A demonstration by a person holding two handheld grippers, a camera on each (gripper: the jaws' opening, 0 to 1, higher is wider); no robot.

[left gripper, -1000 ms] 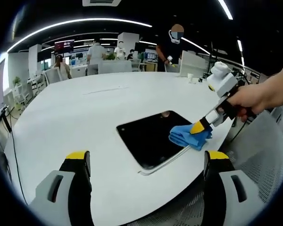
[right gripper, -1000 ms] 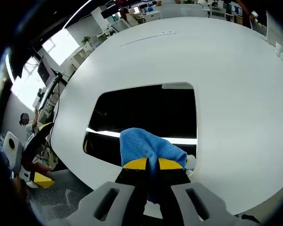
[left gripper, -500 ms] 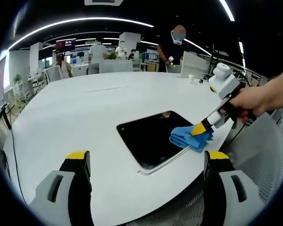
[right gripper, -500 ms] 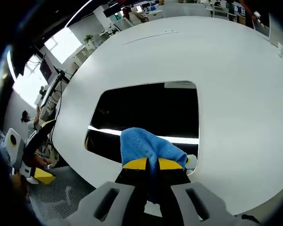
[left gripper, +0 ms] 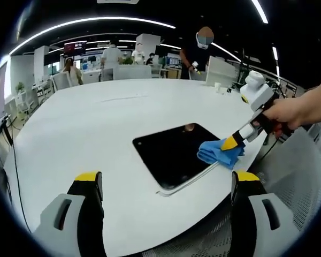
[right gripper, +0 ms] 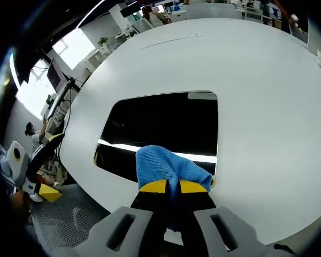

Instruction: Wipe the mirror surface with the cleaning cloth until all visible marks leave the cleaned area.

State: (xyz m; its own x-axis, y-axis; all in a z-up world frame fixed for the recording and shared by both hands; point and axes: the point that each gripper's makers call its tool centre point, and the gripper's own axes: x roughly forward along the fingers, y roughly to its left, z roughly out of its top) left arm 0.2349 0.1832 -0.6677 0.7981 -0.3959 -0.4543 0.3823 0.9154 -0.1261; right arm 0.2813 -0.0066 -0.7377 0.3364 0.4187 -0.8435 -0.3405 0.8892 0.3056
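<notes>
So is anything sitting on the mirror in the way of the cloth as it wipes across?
Nothing visible. The right gripper presses the blue cloth on the mirror near its corner, and the dark glass ahead lies bare.

one round white bench. one dark rectangular mirror lying flat on it, showing also in the right gripper view. one blue cleaning cloth, bunched, showing also in the right gripper view.

two claws: the left claw with two yellow-tipped jaws standing wide apart; the right claw, two yellow tips closed on the cloth, also seen from the left gripper view. one hand on the right claw.

one small white cup at the bench's far edge. one grey mesh chair. background people: at least five, blurred, exact count unclear.
</notes>
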